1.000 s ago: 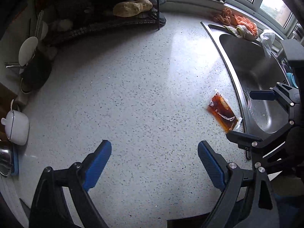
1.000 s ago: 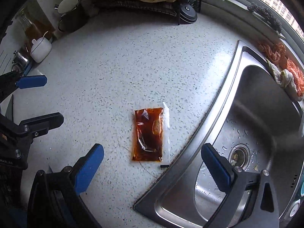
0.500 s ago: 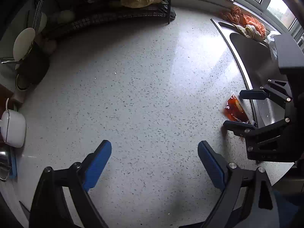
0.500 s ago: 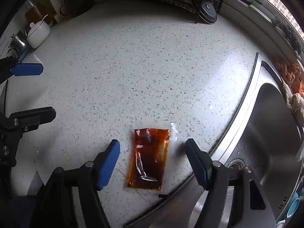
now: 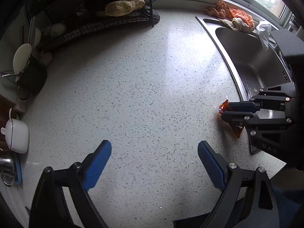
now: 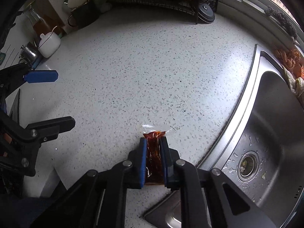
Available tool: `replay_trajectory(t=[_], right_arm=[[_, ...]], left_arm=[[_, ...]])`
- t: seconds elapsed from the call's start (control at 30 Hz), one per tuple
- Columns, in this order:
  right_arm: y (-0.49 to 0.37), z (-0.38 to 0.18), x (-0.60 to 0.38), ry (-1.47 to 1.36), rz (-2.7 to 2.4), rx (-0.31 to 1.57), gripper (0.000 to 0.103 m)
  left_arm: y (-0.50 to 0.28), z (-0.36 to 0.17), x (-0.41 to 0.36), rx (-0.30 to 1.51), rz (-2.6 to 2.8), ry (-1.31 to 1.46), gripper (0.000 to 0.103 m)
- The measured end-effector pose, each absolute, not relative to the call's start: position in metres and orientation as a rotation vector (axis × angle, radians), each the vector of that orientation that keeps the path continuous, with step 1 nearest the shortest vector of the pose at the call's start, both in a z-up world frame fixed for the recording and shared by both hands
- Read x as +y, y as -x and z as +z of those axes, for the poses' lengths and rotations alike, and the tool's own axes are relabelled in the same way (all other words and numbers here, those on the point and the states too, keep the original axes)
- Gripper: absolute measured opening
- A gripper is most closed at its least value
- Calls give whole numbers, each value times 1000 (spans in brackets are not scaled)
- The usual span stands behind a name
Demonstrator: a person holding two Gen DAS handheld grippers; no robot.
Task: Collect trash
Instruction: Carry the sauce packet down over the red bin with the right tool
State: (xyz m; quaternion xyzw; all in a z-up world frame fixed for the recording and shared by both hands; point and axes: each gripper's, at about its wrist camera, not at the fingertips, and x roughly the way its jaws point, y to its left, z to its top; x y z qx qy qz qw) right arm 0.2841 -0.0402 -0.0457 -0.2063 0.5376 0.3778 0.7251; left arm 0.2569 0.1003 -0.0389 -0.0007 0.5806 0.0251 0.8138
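Jaws of the left gripper [image 5: 154, 158] spread wide, gripping nothing, blue pads low in the left wrist frame over bare speckled bench [image 5: 136, 87]. At right centre of that frame, right gripper [image 5: 227, 111] clamped on a red-brown sauce packet [image 5: 223, 107], one corner poking out past the fingertips, another hanging below near the sink [image 5: 250, 62] rim. Upper left: black wire rack [image 5: 98, 24] with a tan bundle on it. Far left: white lidded pot [image 5: 16, 134]. Upper right: orange cloths [image 5: 231, 15] behind the sink.

Right wrist frame, bottom centre: jaws of the right gripper [image 6: 153, 151] pinched tight on the sauce packet [image 6: 154, 155], packet squeezed lengthwise between the blue pads, clear sealed end sticking out ahead of the tips, touching or just above the bench [image 6: 152, 66]. Right side: steel sink [image 6: 273, 133] with drain at lower right, water drops around it. Left edge: left gripper [image 6: 48, 100] spread apart, one blue pad above, one black finger below. Upper left: white lidded pot [image 6: 49, 43] and a dark mug. Top centre: wire rack [image 6: 171, 1].
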Motion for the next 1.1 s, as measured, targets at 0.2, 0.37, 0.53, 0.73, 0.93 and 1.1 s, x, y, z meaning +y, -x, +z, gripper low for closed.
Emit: replay_trajectory(t=[0.2,0.37,0.53,0.73,0.93,1.1], right_arm=[[-257,-27,-70,401,804,1133,12],[-239,-21,-104,344,776,1126,12],[-212,-26,-142,316,740,1131,12],[-173,-25,-190,287,694,1126,12],[-127,-27,-245,249,649,1112,12],[-99,-36,-277,214,599,1112,12]], left_arm=[[-244,-29,69,1218,12,-42,91],[-229,-25,33,1209,-27,-94,91],[-208,-20,-6,1186,-75,-116,91],[-171,-20,-51,1184,-112,-138,91],[-131,-21,-96,1172,-143,-166,91],[-106,-30,-128,1161,-183,-169,91]])
